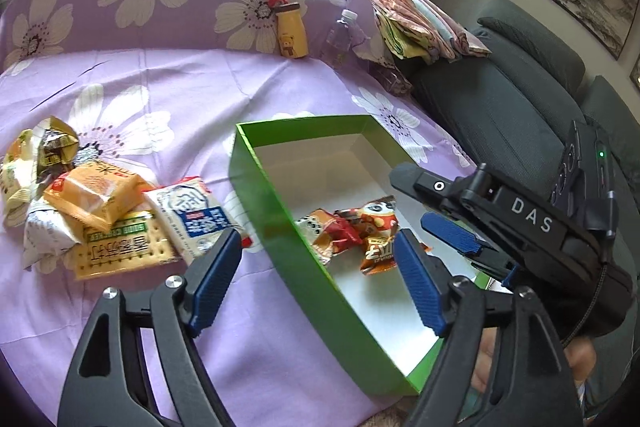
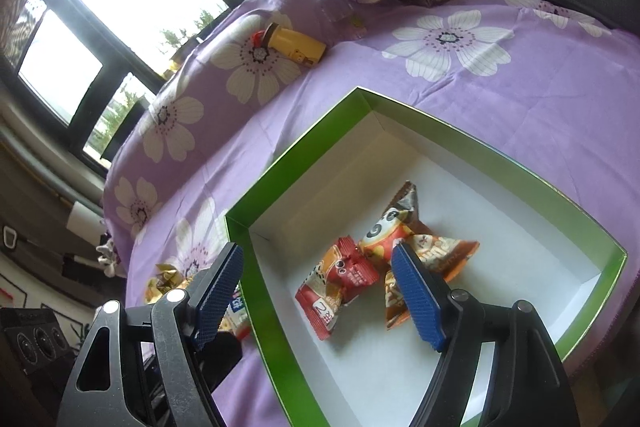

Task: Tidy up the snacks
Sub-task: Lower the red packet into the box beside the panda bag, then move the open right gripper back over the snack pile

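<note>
Right wrist view — green box (image 2: 256,291), white inside, three crinkled snack packets (image 2: 384,259); both grippers (image 2: 316,295) spread, empty.

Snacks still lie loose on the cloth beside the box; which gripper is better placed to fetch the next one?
Probably left. The left gripper is open, empty, close to the snack pile. The right gripper is open over the green box, farther away.

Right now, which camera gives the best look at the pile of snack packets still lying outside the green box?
The left wrist view. It shows the snack pile spread on the purple cloth, left of the green box. In the right wrist view only a few packets peek out behind one of the fingers.
</note>
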`<state>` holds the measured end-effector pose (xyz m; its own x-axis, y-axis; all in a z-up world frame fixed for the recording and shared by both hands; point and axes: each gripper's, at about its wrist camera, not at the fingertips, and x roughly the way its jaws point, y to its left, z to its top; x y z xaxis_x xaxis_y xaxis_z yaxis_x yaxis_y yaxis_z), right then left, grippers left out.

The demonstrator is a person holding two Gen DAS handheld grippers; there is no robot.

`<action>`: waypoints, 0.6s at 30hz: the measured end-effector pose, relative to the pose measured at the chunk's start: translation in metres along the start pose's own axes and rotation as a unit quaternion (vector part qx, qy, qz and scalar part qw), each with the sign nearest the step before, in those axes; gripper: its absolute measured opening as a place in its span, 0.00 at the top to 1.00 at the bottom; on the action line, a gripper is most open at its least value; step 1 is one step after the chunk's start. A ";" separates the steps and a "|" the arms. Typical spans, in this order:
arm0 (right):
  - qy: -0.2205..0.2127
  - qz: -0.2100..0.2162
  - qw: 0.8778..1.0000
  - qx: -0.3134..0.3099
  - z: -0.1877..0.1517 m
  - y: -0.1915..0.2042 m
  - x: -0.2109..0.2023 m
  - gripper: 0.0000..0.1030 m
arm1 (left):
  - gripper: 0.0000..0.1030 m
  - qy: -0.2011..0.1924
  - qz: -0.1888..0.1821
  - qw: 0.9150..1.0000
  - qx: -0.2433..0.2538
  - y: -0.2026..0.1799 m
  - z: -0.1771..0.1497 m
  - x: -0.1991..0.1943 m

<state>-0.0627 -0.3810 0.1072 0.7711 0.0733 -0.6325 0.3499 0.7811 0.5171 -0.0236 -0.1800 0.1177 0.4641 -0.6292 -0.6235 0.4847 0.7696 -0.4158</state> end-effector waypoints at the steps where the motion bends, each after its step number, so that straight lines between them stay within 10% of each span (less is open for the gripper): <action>1: -0.002 0.003 1.000 -0.006 -0.001 0.004 0.000 0.24 | 0.23 -0.004 0.007 1.000 -0.006 0.008 0.000 -0.007; 12: -0.003 -0.003 0.996 -0.089 -0.020 0.061 0.013 0.13 | 0.04 -0.055 0.144 0.985 -0.071 0.118 -0.021 -0.075; 18: 0.024 0.010 0.993 -0.111 -0.040 0.085 0.035 0.13 | 0.04 -0.031 0.203 0.963 -0.177 0.194 -0.035 -0.074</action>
<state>-0.0273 -0.2876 0.1055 0.7489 0.1152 -0.6525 0.2047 0.8964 0.3932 0.0102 0.0191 0.0603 0.6102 -0.2653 -0.7466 -0.0236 0.9358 -0.3518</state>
